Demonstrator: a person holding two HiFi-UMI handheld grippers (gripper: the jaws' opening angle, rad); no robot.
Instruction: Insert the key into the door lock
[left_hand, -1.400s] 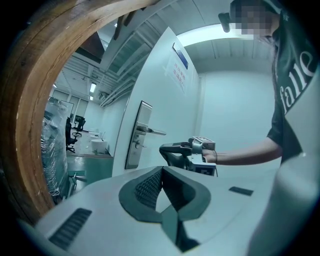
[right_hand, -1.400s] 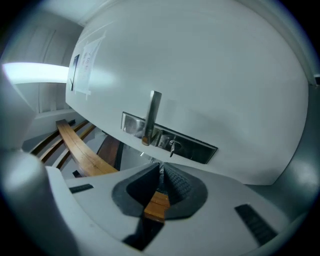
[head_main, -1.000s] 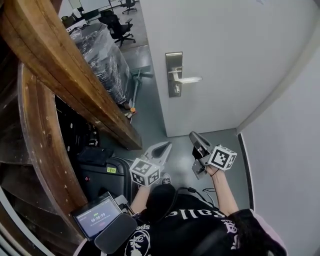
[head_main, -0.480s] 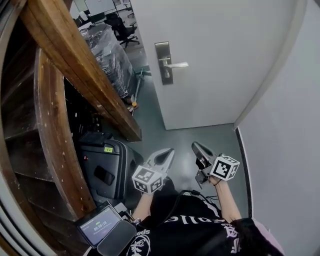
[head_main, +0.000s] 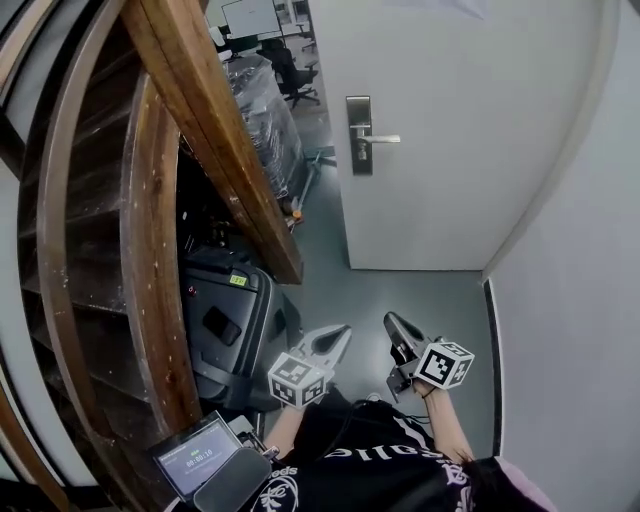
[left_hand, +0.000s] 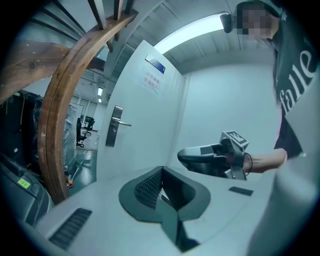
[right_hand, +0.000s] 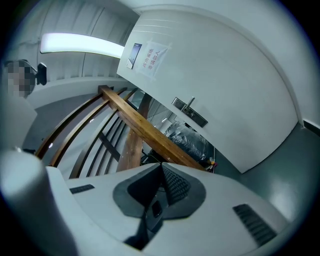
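**Head view:** 1 black hard-shell suitcase (head_main: 232, 325) stands closed under the brown wooden staircase (head_main: 215, 130), and its contents are hidden. 1 white door (head_main: 460, 150) carries 1 upright silver lock plate (head_main: 359, 135) with 1 silver lever handle (head_main: 381, 139) pointing right. The keyhole is too small to make out. The left tongs (head_main: 343, 332) and right tongs (head_main: 390, 321) are held low over the grey floor (head_main: 400, 285), well apart from the door. Each of the 2 bears 1 marker cube.

**Left gripper view:** The left tongs' jaws meet at their tips. The key cannot be made out between them. 1 white paper notice (left_hand: 152, 83) hangs high on the door.

**Right gripper view:** The right tongs' jaws are likewise pressed together, with no key discernible. The lock plate lies far beyond them.
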